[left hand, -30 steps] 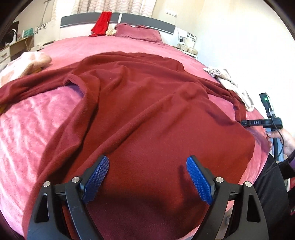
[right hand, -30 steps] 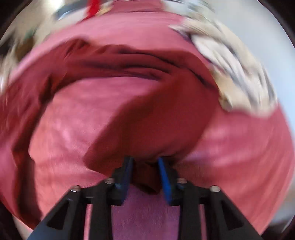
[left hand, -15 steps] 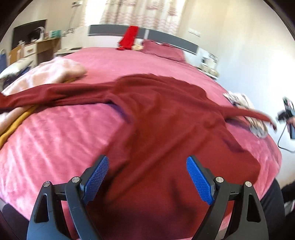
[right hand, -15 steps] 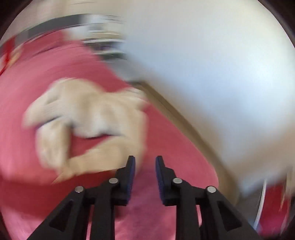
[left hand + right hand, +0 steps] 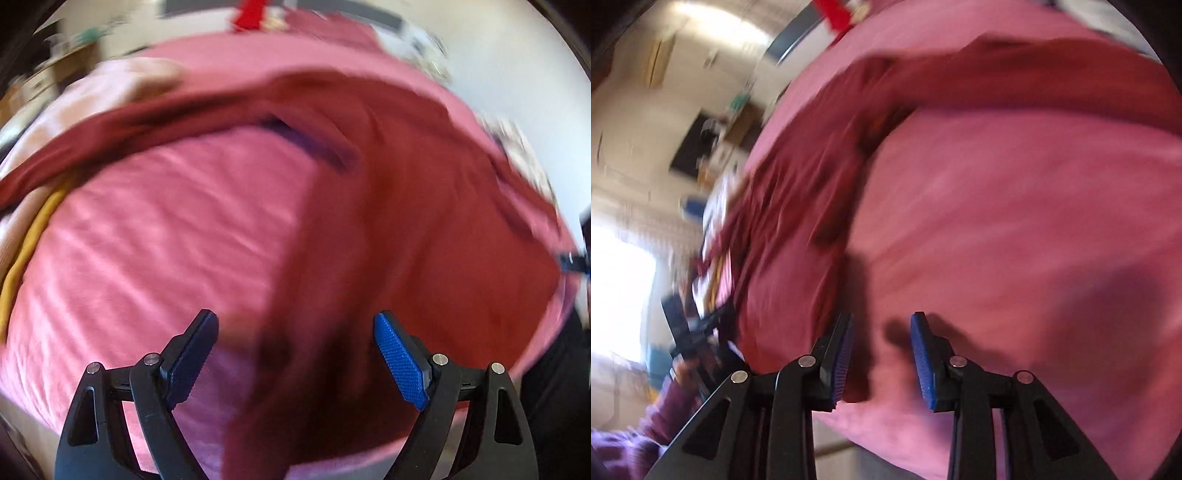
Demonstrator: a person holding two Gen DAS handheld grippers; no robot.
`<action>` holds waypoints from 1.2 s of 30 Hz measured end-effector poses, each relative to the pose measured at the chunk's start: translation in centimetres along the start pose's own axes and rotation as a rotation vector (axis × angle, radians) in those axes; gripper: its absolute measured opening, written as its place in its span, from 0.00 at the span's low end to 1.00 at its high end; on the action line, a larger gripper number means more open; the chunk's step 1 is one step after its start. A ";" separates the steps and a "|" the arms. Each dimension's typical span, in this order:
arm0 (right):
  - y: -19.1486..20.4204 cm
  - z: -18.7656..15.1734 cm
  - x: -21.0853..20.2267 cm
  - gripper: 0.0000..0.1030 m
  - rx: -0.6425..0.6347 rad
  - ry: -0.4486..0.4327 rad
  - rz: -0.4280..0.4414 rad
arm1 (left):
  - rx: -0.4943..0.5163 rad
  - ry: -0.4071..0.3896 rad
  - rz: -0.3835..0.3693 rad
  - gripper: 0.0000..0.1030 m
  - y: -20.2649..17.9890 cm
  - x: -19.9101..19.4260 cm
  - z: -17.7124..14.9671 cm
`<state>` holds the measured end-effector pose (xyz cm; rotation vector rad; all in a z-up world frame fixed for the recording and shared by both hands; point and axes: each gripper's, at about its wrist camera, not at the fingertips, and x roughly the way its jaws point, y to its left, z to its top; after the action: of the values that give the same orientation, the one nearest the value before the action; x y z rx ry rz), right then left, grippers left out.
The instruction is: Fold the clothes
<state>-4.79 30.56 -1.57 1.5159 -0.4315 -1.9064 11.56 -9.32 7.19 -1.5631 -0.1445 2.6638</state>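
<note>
Garment: dark red long-sleeved top [image 5: 424,229], spread over the pink bed [image 5: 166,240], body toward my right side of the left wrist view, one sleeve [image 5: 147,122] stretched out toward the left across the cover.
Fold state: lies opened out with sleeves out, no fold I can make out; both views blurred, so creases are hard to read.
Left fingers [image 5: 295,354]: spread wide, nothing between them, hovering over the garment's near edge where red cloth meets pink cover.
Right fingers [image 5: 881,354]: a narrower gap, but parted, nothing held; over bare pink cover with the top [image 5: 798,229] just to their left.
Why so: my guess, both sets sit low at the hem side because that is the edge a fold would be taken from; the wide left gap suits a thick bunch of fleece-like cloth.
Other stuff: pale pink and yellow cloth [image 5: 33,229] at the bed's left edge, a bright red item [image 5: 251,14] at the headboard, light patterned cloth [image 5: 524,158] at the right edge.
Writing: none readable, no brand or label visible, blur too strong.
Person: purple sleeve [image 5: 646,424] at lower left of the right wrist view.
</note>
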 end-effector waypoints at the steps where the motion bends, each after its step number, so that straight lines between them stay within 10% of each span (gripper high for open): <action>1: 0.8 0.0 0.7 0.32 -0.015 0.017 0.000 | 0.023 0.001 0.013 0.85 -0.2 0.1 0.0; 10: 5.3 -3.1 2.1 0.37 -0.086 0.022 -0.047 | 0.077 -0.016 0.132 0.92 0.0 0.1 0.3; 23: 6.0 -3.3 0.1 0.43 0.032 -0.084 0.017 | -0.050 0.023 0.018 0.93 2.4 -1.0 -0.2; 30: 6.4 -3.3 4.9 0.46 -0.084 0.052 -0.230 | 0.019 0.101 0.052 1.00 1.2 1.4 0.1; 34: 7.0 -3.3 5.6 0.04 -0.095 0.099 -0.140 | 0.011 0.133 0.013 0.98 1.5 1.6 0.5; 36: 7.0 -3.2 4.1 0.05 -0.068 0.091 -0.072 | 0.030 0.174 -0.009 0.79 1.6 0.9 0.9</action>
<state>-0.17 23.18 -1.11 1.5855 -0.2715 -1.8782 10.39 -10.85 6.68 -1.7695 -0.1028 2.4957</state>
